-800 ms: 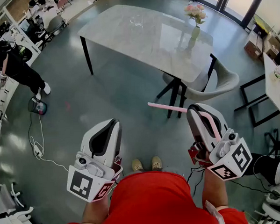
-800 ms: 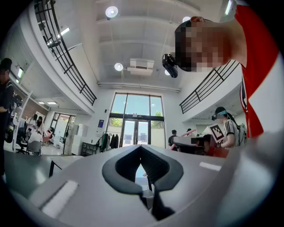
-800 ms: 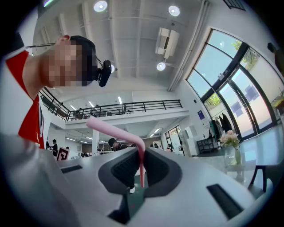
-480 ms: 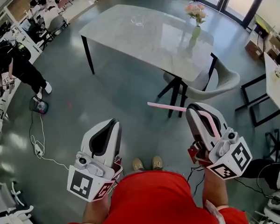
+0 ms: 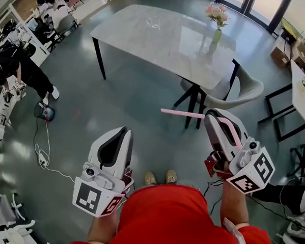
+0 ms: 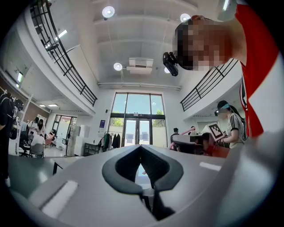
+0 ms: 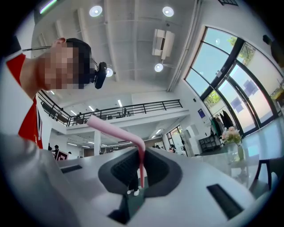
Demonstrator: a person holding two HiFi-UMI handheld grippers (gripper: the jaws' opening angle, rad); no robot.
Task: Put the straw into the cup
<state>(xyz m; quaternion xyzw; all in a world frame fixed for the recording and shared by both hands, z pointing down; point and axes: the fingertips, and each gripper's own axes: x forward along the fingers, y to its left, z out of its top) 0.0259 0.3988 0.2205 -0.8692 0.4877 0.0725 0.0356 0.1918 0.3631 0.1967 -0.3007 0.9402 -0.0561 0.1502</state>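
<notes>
A pink bent straw [image 5: 185,114] sticks out to the left from the tips of my right gripper [image 5: 212,117], which is shut on it. In the right gripper view the straw [image 7: 141,163] stands pinched between the dark pads, and its upper part bends away to the left. My left gripper [image 5: 123,133] is held beside it at the same height, jaws shut with nothing between them [image 6: 141,147]. A clear glass cup [image 5: 154,22] stands far off on the grey marble table [image 5: 153,47]. Both grippers hang over the floor, well short of the table.
A vase of pink flowers [image 5: 216,29] stands at the table's right end, and a grey chair [image 5: 232,92] sits under its near corner. A cable and a small device [image 5: 44,112] lie on the floor at left. People stand at the left edge [image 5: 17,65].
Both grippers keep their places, the straw still in the right one. The view has shifted a little, and the person at the left edge has moved.
</notes>
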